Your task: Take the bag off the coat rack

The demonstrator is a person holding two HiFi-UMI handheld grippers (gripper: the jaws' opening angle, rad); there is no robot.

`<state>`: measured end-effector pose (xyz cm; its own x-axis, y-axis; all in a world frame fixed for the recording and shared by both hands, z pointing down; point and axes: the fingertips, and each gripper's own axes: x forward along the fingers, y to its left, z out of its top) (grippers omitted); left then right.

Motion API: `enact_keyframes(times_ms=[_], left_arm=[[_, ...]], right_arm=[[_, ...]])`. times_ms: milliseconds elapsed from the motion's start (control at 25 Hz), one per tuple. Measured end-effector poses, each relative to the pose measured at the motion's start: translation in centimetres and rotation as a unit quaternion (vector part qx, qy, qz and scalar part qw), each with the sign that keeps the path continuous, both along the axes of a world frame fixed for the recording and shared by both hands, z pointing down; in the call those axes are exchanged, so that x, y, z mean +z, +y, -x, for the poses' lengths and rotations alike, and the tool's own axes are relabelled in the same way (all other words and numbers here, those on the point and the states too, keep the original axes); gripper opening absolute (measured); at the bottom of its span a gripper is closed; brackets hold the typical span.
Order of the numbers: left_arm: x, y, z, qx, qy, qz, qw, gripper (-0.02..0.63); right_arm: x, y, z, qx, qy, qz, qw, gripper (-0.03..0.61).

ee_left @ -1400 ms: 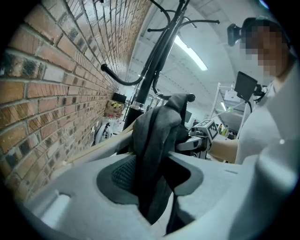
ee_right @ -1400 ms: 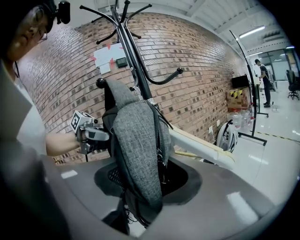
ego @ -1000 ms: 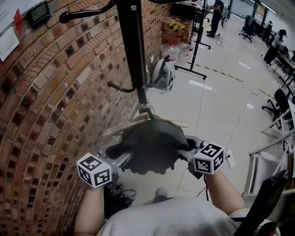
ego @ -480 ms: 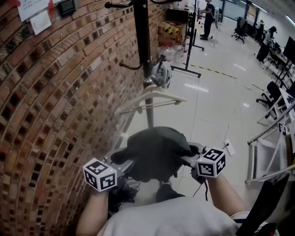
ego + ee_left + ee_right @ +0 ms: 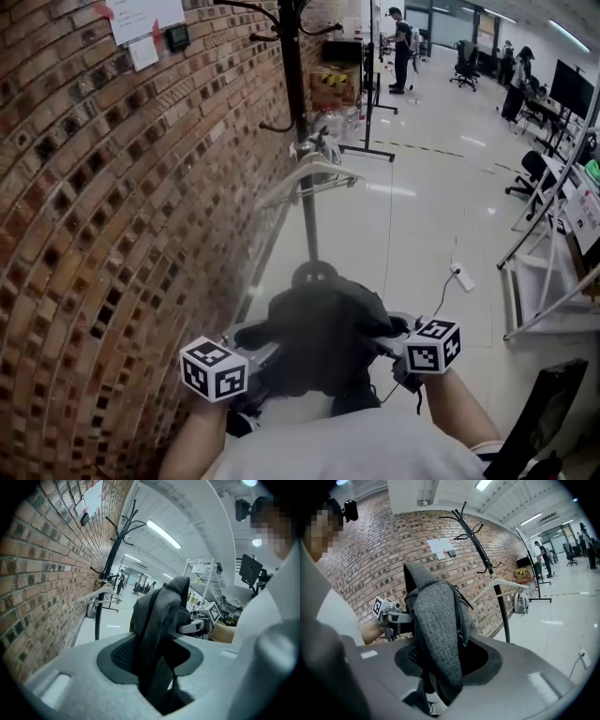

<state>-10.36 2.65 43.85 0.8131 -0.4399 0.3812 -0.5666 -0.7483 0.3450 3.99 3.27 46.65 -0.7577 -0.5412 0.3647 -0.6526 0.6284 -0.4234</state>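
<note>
Close to the person's chest, well apart from the tall black metal coat rack [image 5: 292, 84] beside the red brick wall [image 5: 103, 206], hangs the dark grey fabric bag [image 5: 319, 323]. The left tongs [image 5: 157, 667] and right tongs [image 5: 440, 667] each clamp a fold of its cloth. Carrying it away well likely calls for firm, even grips and level hands. The bag's underside and straps cannot be seen.
</note>
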Motion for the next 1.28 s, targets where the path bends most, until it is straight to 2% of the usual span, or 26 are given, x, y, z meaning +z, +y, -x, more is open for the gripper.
enact_keyframes(times_ms=[200,360,680,1280], left_arm=[[0.5,5.3,1.3,0.019,-0.003,0.018,0.9997,0.153],[0.9,7.6,1.7,0.024,0.005,0.016,0.9996,0.153],[0.7,8.9,2.7,0.022,0.019,0.005,0.9996,0.153],[0.2,10.2,2.8,0.019,0.009,-0.007,0.9998,0.153]], right_arm=[[0.6,5.8,1.4,0.013,-0.004,0.020,1.000,0.161],[0.7,8.4,1.7,0.022,0.005,0.017,1.000,0.160],[0.1,9.5,2.6,0.025,0.022,-0.005,0.999,0.160],[-0.1,10.7,2.8,0.024,0.013,-0.013,1.000,0.158]])
